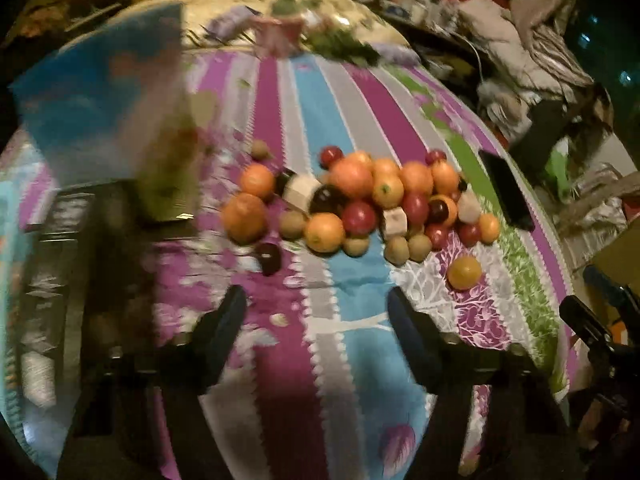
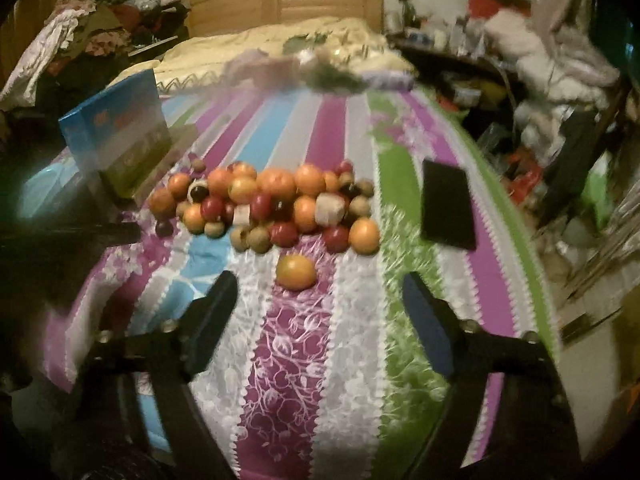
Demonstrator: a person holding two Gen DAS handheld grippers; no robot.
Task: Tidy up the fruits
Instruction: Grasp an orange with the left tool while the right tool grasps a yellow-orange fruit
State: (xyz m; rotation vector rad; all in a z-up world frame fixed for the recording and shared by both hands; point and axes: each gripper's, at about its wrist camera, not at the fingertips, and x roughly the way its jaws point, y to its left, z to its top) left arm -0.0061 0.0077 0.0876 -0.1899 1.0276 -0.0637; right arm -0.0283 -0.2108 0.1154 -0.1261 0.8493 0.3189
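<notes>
Right wrist view: right tongs [image 2: 320,304] gape empty, orange [image 2: 296,272] just ahead between fingers; advance straight, close gently. Left tongs [image 1: 316,312] also wide, empty.

two wrist views over one striped bed

the left wrist view is taken from low over the bed [image 1: 344,380], looking forward between the spread left tongs [image 1: 316,300] toward the headboard end. the fruit pile [image 1: 360,200] is seen near, just ahead and centred. the right wrist view is set similarly above the bed [image 2: 296,360], from further to the right, looking along the right tongs [image 2: 320,284]. the fruit pile [image 2: 272,204] is placed slightly farther off there. both views share the pile, the lone orange [image 1: 464,272] [image 2: 296,272], the blue box [image 1: 100,92] [image 2: 116,120] at left and the dark phone [image 1: 508,190] [image 2: 448,204] at right.
</notes>
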